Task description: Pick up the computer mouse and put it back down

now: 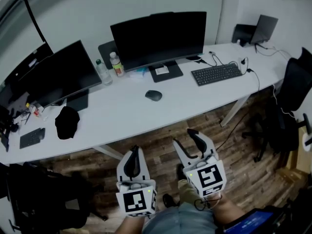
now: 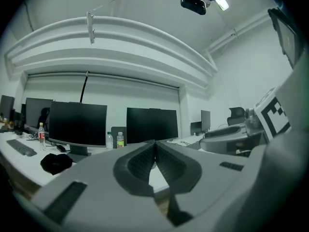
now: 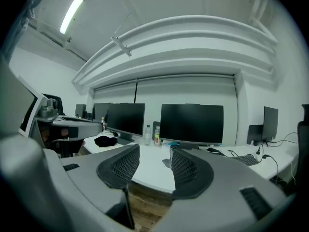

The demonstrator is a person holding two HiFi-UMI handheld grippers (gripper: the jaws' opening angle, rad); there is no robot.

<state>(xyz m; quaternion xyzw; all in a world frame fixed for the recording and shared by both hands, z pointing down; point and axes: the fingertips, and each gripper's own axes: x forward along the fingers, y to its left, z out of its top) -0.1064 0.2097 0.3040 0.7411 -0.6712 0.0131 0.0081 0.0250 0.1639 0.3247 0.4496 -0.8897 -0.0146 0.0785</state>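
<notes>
computer mouse (image 1: 153,95): dark grey
desk (image 1: 122,113): white
floor (image 1: 161,139): brown wood planks
cap (image 1: 67,122): black
keyboard (image 1: 216,74): black
left gripper (image 1: 135,149): white, black pads, black-and-white marker squares

Desk (image 1: 126,113): smooth white top, matt.
Computer mouse (image 1: 153,95): dark plastic, matt.
Floor (image 1: 161,143): wood planks, visibly grained.
Monitor (image 1: 158,35): black screen, slight sheen.
Cap (image 1: 67,122): black cloth, dull.
Bottles (image 1: 103,72): clear plastic.
Right hand-held gripper (image 3: 154,152): grey matt plastic shell; pads (image 3: 123,166) dark, finely ribbed.
</notes>
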